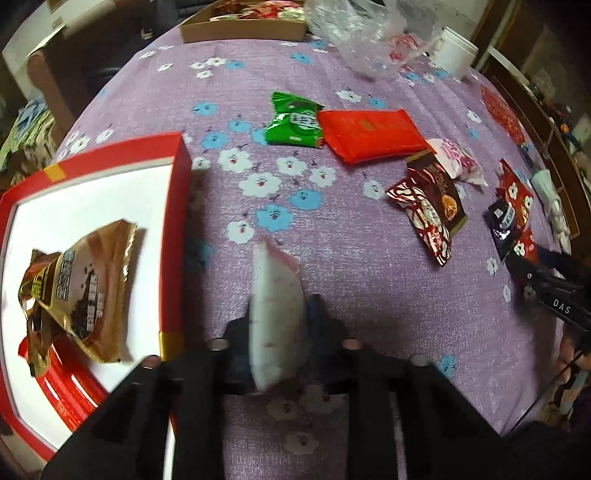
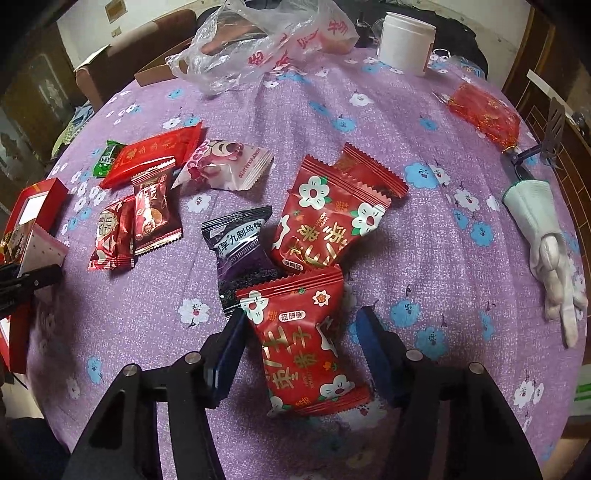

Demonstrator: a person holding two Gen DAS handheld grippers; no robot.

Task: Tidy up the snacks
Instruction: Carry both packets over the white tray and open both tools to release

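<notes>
My left gripper [image 1: 277, 325] is shut on a white snack packet with pink dots [image 1: 275, 314], held edge-on just right of the red gift box [image 1: 177, 229]. A gold snack packet [image 1: 88, 288] lies in the box's white inside. My right gripper [image 2: 299, 347] is open, its jaws on either side of a red flower-print packet [image 2: 306, 347] lying on the purple cloth. A second red flower packet [image 2: 325, 218] and a black-purple plum packet [image 2: 242, 251] lie just beyond it. The left gripper with its white packet [image 2: 40, 247] shows at the right wrist view's left edge.
Green [image 1: 295, 120], red [image 1: 369, 133], brown [image 1: 432, 199] and pink-white [image 1: 458, 162] packets lie mid-table. A cardboard tray [image 1: 243, 29], clear plastic bag [image 2: 266, 48] and white jar [image 2: 406, 40] stand at the far edge. A white glove [image 2: 546, 251] lies at the right edge.
</notes>
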